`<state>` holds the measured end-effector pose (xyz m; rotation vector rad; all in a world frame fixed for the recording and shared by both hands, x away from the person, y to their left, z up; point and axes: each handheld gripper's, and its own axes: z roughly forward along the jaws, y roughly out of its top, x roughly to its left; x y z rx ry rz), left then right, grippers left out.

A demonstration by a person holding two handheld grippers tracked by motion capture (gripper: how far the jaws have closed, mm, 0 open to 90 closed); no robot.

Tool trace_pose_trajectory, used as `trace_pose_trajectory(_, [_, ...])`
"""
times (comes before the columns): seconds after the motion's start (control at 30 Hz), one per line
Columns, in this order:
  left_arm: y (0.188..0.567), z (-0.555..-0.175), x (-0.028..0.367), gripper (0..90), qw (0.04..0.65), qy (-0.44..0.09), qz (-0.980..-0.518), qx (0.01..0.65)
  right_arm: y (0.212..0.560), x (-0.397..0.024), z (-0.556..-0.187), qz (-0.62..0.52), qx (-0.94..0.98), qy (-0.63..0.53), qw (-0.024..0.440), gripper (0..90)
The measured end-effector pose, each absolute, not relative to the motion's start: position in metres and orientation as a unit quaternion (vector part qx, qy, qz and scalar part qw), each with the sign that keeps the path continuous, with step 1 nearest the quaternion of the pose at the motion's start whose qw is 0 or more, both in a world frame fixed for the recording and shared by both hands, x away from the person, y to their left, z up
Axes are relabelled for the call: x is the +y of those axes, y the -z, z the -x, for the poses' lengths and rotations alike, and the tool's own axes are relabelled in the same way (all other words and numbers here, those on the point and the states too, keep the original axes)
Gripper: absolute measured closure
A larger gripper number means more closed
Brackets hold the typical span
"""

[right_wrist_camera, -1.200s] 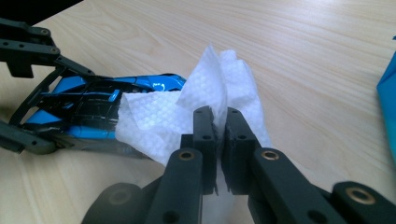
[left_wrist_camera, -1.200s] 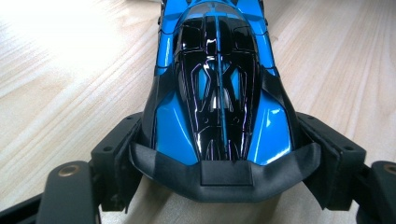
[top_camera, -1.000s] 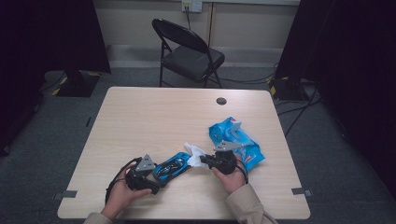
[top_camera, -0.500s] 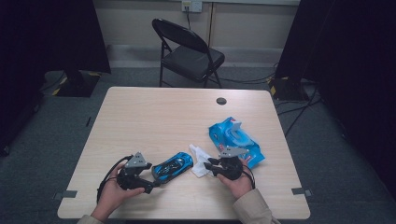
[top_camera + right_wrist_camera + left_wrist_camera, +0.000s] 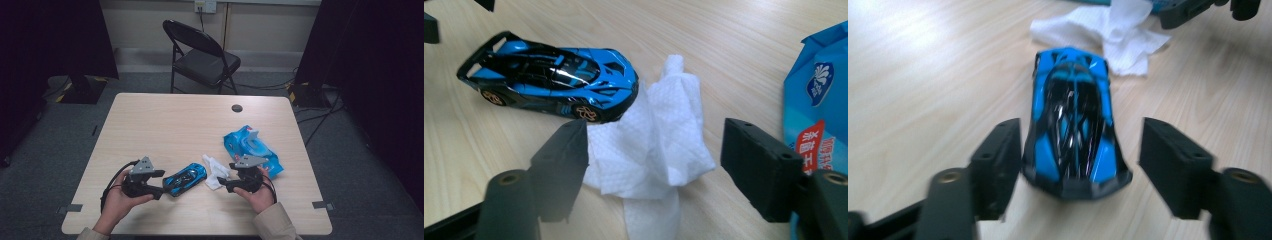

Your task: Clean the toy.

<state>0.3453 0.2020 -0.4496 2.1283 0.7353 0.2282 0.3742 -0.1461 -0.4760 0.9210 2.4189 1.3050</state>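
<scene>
Blue toy car [image 5: 185, 179] lies on its wheels on the tabletop [image 5: 165, 127], near the front edge between the two grippers. Long axis runs diagonally in the high view, nose up-right toward the white wipe [image 5: 215, 171], tail down-left at the left gripper [image 5: 161, 184]. In the right gripper view the nose touches the wipe's edge. Left gripper's fingers [image 5: 998, 165] straddle the tail, one touching the car's side, the other apart from it; they have just been closing, not yet a grip. Right gripper [image 5: 223, 183] hangs over the wipe, fingers [image 5: 561, 167] apart on either side, just been opening, holding nothing. A second ago the wipe was pinched in the right fingers; now it lies loose and crumpled. Blue wipes pack [image 5: 252, 149] sits just beyond the right gripper.
</scene>
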Motion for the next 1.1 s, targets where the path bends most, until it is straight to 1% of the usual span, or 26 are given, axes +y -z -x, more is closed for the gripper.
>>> trace_pose_trajectory(0.03, [0.449,-0.347,0.199,39.8,0.427,-0.091,-0.851,0.29,0.475,-0.146,-0.375,-0.317,0.827,-0.45,0.117,23.3])
trace_pose_trajectory(0.07, [0.448,-0.35,0.195,40.4,0.428,-0.089,-0.852,0.289,0.474,-0.145,-0.375,-0.314,0.827,-0.453,0.113,21.6])
trace_pose_trajectory(0.13, [0.45,-0.356,0.188,43.4,0.432,-0.076,-0.85,0.291,0.476,-0.139,-0.375,-0.316,0.828,-0.447,0.122,24.6])
trace_pose_trajectory(0.2, [0.452,-0.362,0.181,44.1,0.426,-0.077,-0.854,0.289,0.48,-0.134,-0.374,-0.316,0.831,-0.437,0.134,24.7])
trace_pose_trajectory(0.23, [0.452,-0.364,0.179,46.2,0.423,-0.078,-0.856,0.287,0.483,-0.133,-0.375,-0.313,0.833,-0.434,0.138,24.7])
trace_pose_trajectory(0.3, [0.454,-0.369,0.173,47.4,0.416,-0.083,-0.86,0.285,0.486,-0.13,-0.377,-0.319,0.834,-0.424,0.15,26.8])
trace_pose_trajectory(0.37, [0.455,-0.373,0.167,49.4,0.408,-0.085,-0.865,0.279,0.487,-0.13,-0.38,-0.336,0.827,-0.426,0.149,29.4])
trace_pose_trajectory(0.4, [0.457,-0.375,0.165,50.0,0.406,-0.085,-0.866,0.278,0.488,-0.13,-0.381,-0.341,0.822,-0.43,0.153,26.3])
trace_pose_trajectory(0.43, [0.458,-0.376,0.163,51.2,0.405,-0.084,-0.867,0.278,0.489,-0.131,-0.381,-0.333,0.825,-0.43,0.153,26.5])
trace_pose_trajectory(0.47, [0.459,-0.379,0.162,52.1,0.402,-0.084,-0.869,0.277,0.489,-0.131,-0.382,-0.337,0.826,-0.421,0.162,28.4])
trace_pose_trajectory(0.5, [0.459,-0.379,0.162,52.9,0.402,-0.084,-0.869,0.277,0.489,-0.131,-0.382,-0.337,0.826,-0.421,0.162,28.4])
trace_pose_trajectory(0.53, [0.46,-0.381,0.16,53.7,0.4,-0.078,-0.87,0.278,0.492,-0.132,-0.383,-0.353,0.814,-0.437,0.148,37.3])
trace_pose_trajectory(0.63, [0.461,-0.382,0.157,53.7,0.392,-0.084,-0.874,0.276,0.494,-0.131,-0.384,-0.354,0.814,-0.438,0.141,39.5])
trace_pose_trajectory(0.67, [0.462,-0.383,0.155,53.7,0.39,-0.083,-0.874,0.277,0.495,-0.131,-0.384,-0.35,0.816,-0.437,0.141,44.1])
trace_pose_trajectory(0.7, [0.464,-0.384,0.154,53.8,0.384,-0.083,-0.876,0.278,0.495,-0.129,-0.384,-0.345,0.818,-0.437,0.142,45.7])
trace_pose_trajectory(0.77, [0.467,-0.386,0.153,53.2,0.381,-0.081,-0.878,0.28,0.497,-0.126,-0.384,-0.341,0.824,-0.431,0.141,47.2])
trace_pose_trajectory(0.83, [0.47,-0.387,0.151,52.8,0.383,-0.068,-0.874,0.289,0.498,-0.124,-0.384,-0.337,0.826,-0.431,0.138,47.2])
trace_pose_trajectory(0.9, [0.472,-0.386,0.15,51.2,0.375,-0.07,-0.878,0.288,0.5,-0.12,-0.384,-0.331,0.832,-0.421,0.14,47.5])
trace_pose_trajectory(1.0, [0.472,-0.386,0.149,51.2,0.375,-0.072,-0.879,0.287,0.502,-0.118,-0.384,-0.327,0.836,-0.418,0.138,48.3])
trace_pose_trajectory(1.07, [0.472,-0.385,0.148,51.1,0.371,-0.081,-0.881,0.281,0.504,-0.116,-0.384,-0.317,0.844,-0.408,0.145,52.3])
trace_pose_trajectory(1.1, [0.472,-0.383,0.146,50.8,0.369,-0.089,-0.883,0.277,0.505,-0.114,-0.383,-0.31,0.849,-0.401,0.15,56.2])
